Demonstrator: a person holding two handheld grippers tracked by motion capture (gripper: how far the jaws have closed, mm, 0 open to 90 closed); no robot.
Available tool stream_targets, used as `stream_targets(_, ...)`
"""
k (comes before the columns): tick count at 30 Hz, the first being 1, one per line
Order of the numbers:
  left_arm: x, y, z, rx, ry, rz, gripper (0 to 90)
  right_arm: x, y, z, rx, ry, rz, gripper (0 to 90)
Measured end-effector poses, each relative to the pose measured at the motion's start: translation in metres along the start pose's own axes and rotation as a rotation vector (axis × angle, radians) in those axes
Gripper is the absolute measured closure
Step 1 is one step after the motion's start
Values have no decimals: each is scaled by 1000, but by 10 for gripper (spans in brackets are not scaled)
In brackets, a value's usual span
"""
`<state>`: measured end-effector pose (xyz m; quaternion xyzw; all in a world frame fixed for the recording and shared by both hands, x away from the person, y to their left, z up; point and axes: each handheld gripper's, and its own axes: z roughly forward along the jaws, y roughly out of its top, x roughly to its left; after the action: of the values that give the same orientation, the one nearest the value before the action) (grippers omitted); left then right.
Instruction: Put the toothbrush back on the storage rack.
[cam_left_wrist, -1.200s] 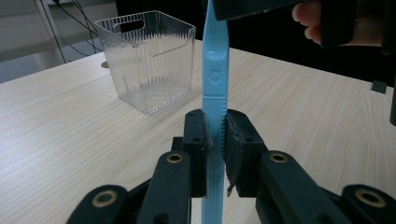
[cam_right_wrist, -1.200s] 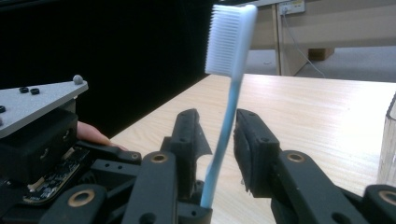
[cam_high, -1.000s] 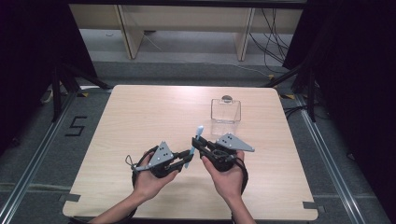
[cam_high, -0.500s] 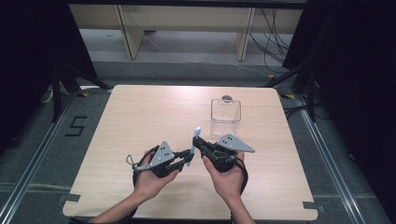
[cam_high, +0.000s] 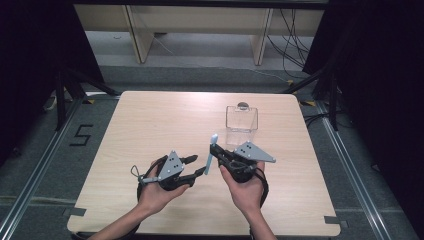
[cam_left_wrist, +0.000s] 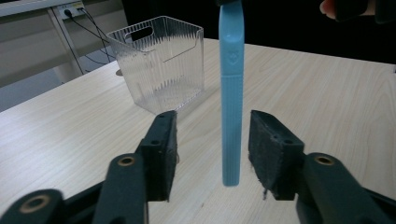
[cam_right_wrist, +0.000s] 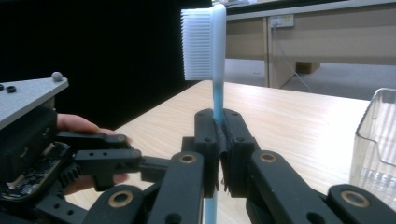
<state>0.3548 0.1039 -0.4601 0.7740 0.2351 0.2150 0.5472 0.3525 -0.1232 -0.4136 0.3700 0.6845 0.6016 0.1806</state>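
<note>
A light blue toothbrush (cam_high: 210, 152) stands upright above the near middle of the table, white bristle head (cam_right_wrist: 205, 42) on top. My right gripper (cam_high: 214, 150) is shut on its stem, the pads (cam_right_wrist: 218, 126) pinching it below the head. My left gripper (cam_high: 199, 166) points at it from the left. Its jaws have just been opening. In the left gripper view the lower handle (cam_left_wrist: 232, 93) hangs between the two pads of that gripper (cam_left_wrist: 212, 140) with a gap on each side, so neither pad touches it.
A clear ribbed plastic box (cam_high: 241, 120) stands on the wooden table (cam_high: 150, 115) just beyond the right gripper, near the far right. A small dark round thing (cam_high: 242, 105) lies behind it. Shelving and cables lie past the far edge.
The left gripper's jaws have spread apart and let go of the toothbrush handle. The right gripper keeps its hold. Neither hand has shifted.
</note>
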Motion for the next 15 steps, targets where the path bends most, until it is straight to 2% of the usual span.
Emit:
stream_targets(5,6,-4,-9,16,9,-5,416,-3,3,-2,-5,-12,-7,867)
stream_targets(6,7,-4,-11,21,11,-2,406,-5,4,-3,-17,-24,-27,867)
stream_targets(8,11,-7,-17,32,25,-5,393,-4,5,-4,-13,-26,0,867)
stream_targets(10,14,-10,-21,32,33,-12,383,-8,7,-5,-22,-29,-27,867)
stream_targets(13,20,-14,-29,35,49,-27,377,-9,9,-7,-25,-42,-17,867)
stream_targets(14,21,-15,-31,32,52,-30,376,-11,10,-8,-27,-46,-34,867)
stream_targets(15,24,-16,-34,33,60,-23,375,-11,10,-9,-27,-46,-19,867)
